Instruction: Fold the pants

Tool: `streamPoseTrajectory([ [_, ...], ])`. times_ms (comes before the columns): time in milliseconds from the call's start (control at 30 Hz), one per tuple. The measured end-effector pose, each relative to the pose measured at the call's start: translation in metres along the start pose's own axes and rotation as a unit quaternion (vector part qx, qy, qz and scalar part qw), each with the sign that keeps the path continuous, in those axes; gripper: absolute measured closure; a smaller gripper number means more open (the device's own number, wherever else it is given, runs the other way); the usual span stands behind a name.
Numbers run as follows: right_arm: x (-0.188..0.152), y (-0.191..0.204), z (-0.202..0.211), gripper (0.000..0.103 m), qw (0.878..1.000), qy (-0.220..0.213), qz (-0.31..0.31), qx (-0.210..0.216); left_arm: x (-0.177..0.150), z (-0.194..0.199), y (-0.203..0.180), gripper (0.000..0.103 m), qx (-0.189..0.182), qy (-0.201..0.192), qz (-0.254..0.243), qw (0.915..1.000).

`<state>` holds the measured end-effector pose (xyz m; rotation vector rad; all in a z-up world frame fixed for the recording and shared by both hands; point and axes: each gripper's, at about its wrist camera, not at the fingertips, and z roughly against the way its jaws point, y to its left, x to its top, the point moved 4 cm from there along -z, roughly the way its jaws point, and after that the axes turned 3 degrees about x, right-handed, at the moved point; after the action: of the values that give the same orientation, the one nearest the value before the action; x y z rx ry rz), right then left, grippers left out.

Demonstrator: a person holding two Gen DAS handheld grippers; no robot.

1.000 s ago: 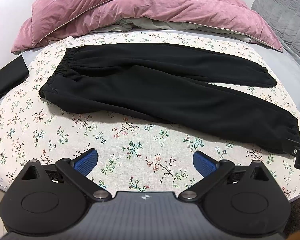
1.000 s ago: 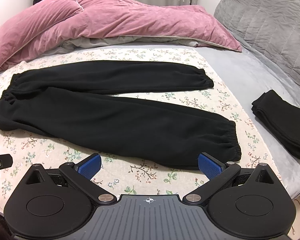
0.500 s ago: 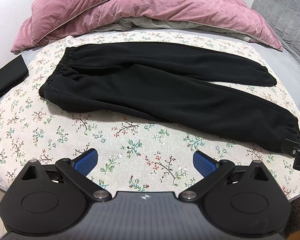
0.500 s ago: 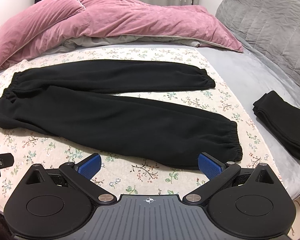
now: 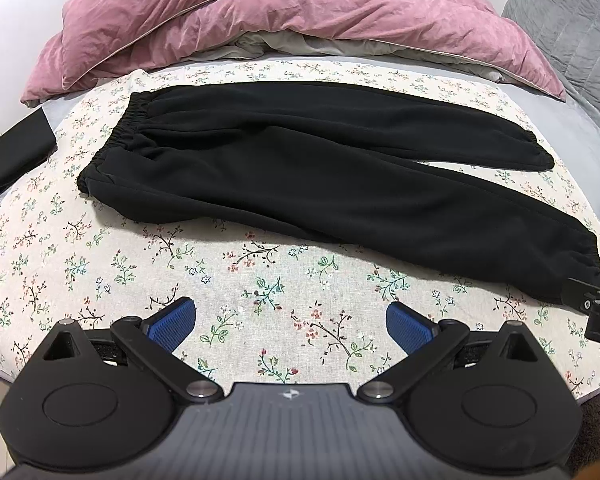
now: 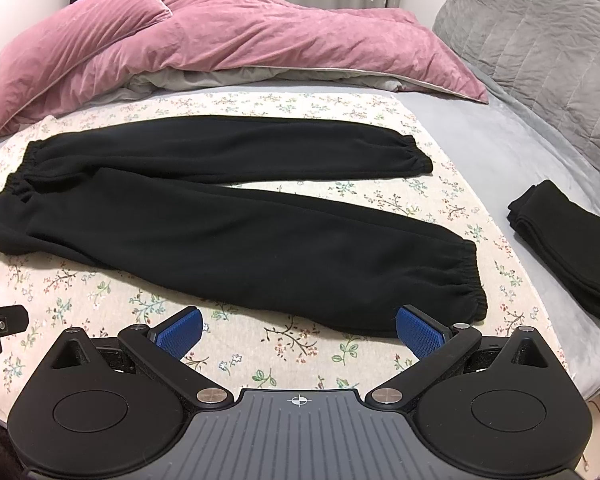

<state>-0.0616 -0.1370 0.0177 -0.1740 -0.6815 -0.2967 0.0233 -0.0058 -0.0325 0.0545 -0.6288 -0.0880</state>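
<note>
The black pants (image 5: 300, 176) are being left spread flat on the floral sheet (image 5: 236, 280) of the bed, long axis running left to right, waistband leftward. Both the left gripper (image 5: 290, 322) and right gripper (image 6: 300, 330) are being held released, jaws empty; the near cuff (image 6: 466, 280) is judged nearest the right.

The pants (image 6: 228, 216) lie flat on a cloth (image 6: 300, 344) spread over the bed (image 6: 500, 152), waistband at frame left, cuffs at right. Behind them, a duvet (image 6: 260, 36) fills the upper frame. A folded garment (image 6: 564, 240) sits right of the cuffs.
</note>
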Motion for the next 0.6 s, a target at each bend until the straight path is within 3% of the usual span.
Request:
streamPoseTrajectory([
  [600, -0.0010, -0.0003, -0.0028, 0.000, 1.000, 0.004, 0.001, 0.000, -0.0004, 0.0000, 0.0000, 0.000, 0.000, 0.000, 0.000, 1.0000],
])
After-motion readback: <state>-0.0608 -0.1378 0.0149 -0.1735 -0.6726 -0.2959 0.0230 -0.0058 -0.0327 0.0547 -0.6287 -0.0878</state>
